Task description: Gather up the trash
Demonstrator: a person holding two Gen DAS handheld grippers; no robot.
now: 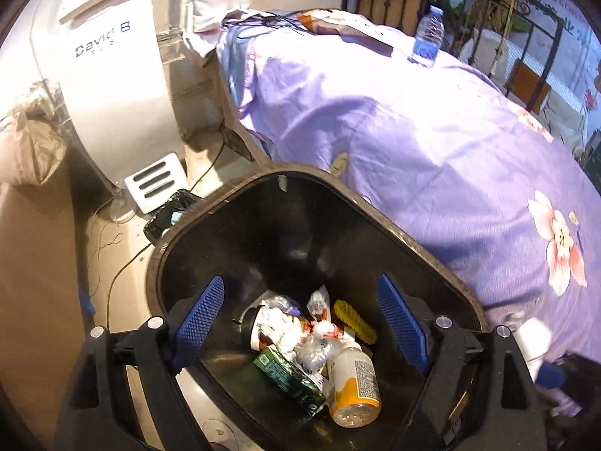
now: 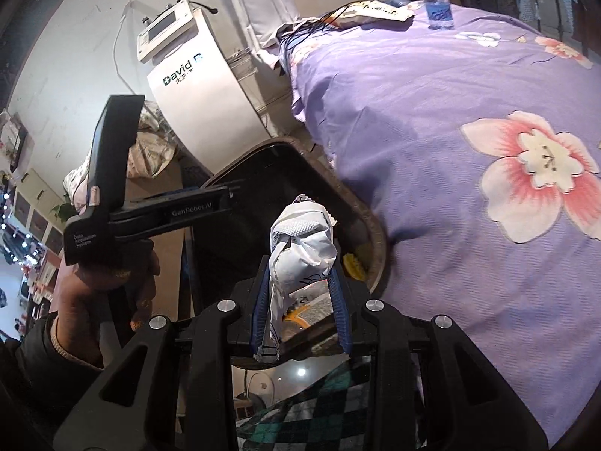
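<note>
white crumpled wrapper pinched in right hand-held gripper – left hand-held gripper spread, empty – one bin

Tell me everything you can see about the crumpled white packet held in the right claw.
The crumpled white packet looks like thin paper or plastic film, creased and folded, with small dark print and an embossed patch near its top. It stands roughly upright, pinched low between the blue pads of the right claw, its top poking above them. It hangs over the open black bin, beside the purple bedspread.
</note>
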